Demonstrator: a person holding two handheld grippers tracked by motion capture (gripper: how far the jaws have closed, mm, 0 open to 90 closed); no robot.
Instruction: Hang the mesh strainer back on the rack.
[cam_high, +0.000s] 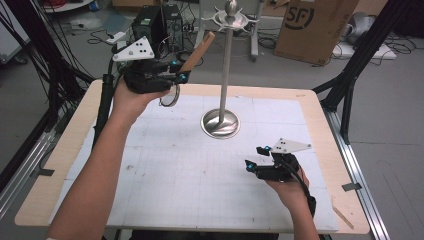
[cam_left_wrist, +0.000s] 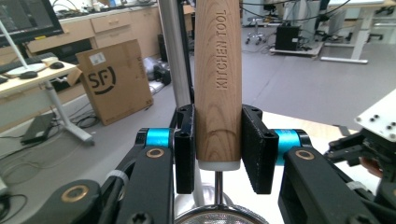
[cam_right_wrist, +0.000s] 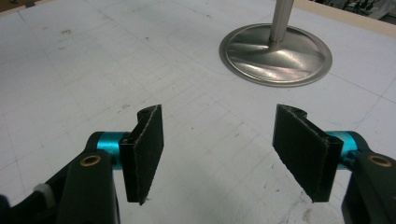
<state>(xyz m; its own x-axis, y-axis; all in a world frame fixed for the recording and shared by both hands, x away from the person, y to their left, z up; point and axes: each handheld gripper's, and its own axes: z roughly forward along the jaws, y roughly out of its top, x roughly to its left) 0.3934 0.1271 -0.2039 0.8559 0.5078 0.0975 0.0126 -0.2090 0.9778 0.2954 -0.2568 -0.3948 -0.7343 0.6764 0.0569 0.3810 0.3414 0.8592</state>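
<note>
Left gripper (cam_high: 181, 76) clamped on wooden strainer handle (cam_left_wrist: 217, 79), upper left of high view, mesh ring (cam_high: 170, 96) dangling below. Right gripper (cam_right_wrist: 217, 154) open, empty, lower right. Advice: keep clamp firm, raise handle end toward hooks (cam_high: 235, 20) atop steel stand (cam_high: 220, 123), avoid bumping pole.

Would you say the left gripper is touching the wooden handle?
Touching: in the left gripper view, both black pads of the left gripper press flat against the wooden handle.

A wooden tabletop (cam_high: 65, 150) fills the middle of the frame, covered by a white gridded mat (cam_high: 190, 175). A metal stand's round base (cam_high: 220, 123) rests on the mat, upper centre.
</note>
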